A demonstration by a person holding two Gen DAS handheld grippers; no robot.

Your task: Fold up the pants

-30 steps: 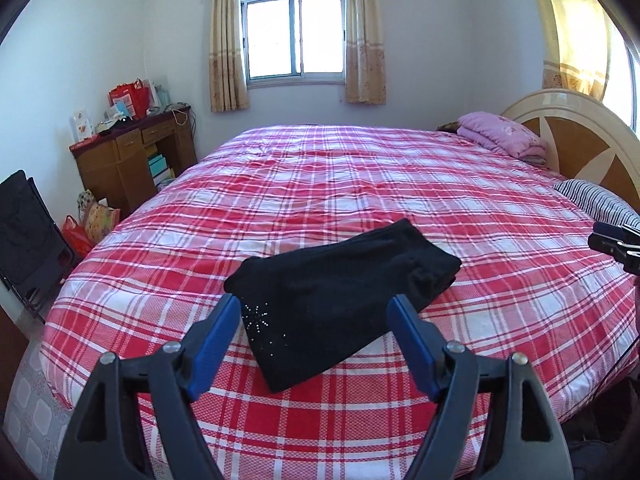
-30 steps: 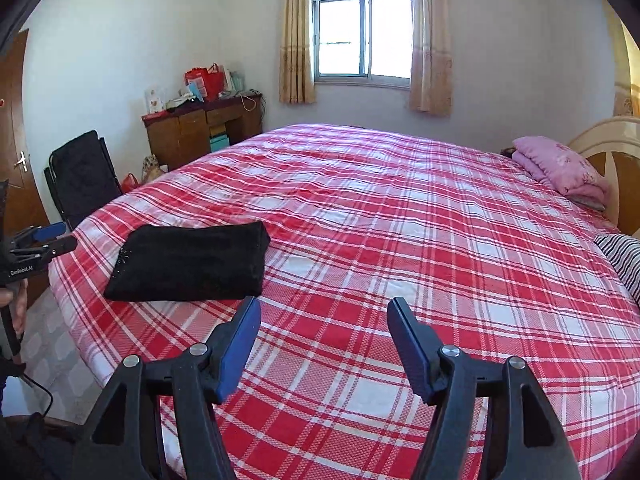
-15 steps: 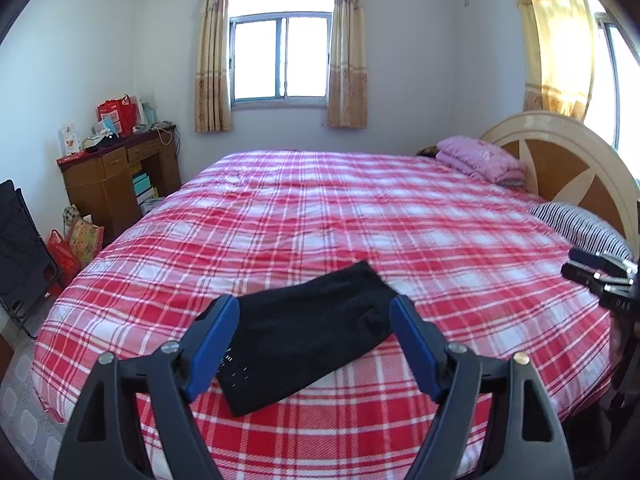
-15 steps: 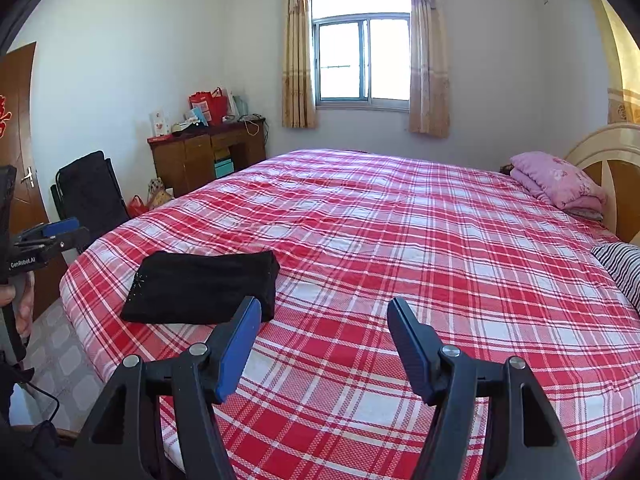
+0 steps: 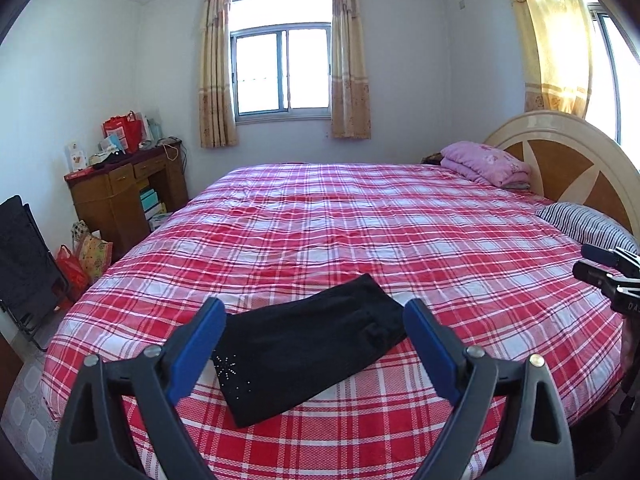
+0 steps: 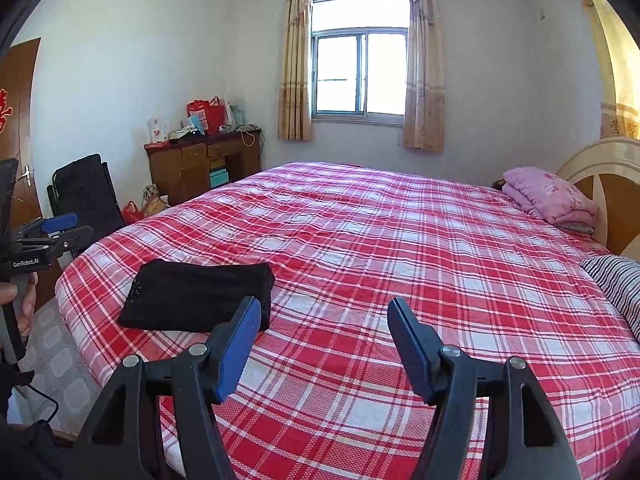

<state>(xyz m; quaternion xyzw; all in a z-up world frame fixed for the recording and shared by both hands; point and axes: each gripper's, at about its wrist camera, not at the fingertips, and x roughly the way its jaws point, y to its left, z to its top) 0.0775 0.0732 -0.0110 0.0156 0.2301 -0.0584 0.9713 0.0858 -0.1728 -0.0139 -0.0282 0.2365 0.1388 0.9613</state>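
Observation:
The black pants (image 5: 304, 352) lie folded into a compact rectangle near the foot edge of the red plaid bed (image 5: 360, 232). They also show in the right wrist view (image 6: 196, 296), left of centre. My left gripper (image 5: 314, 320) is open and empty, held back from the bed with the pants between its blue pads. My right gripper (image 6: 320, 320) is open and empty, to the right of the pants and clear of them. Each gripper shows at the edge of the other's view, the right one (image 5: 608, 268) and the left one (image 6: 48, 232).
A folded pink blanket (image 5: 488, 162) and a striped pillow (image 5: 588, 224) lie by the wooden headboard (image 5: 560, 160). A cluttered wooden desk (image 5: 120, 188), bags (image 5: 84, 256) and a black folding chair (image 5: 24, 256) stand left of the bed.
Both grippers have pulled back and up from the bed, so the pants look smaller and lower in both views. The pants have not moved.

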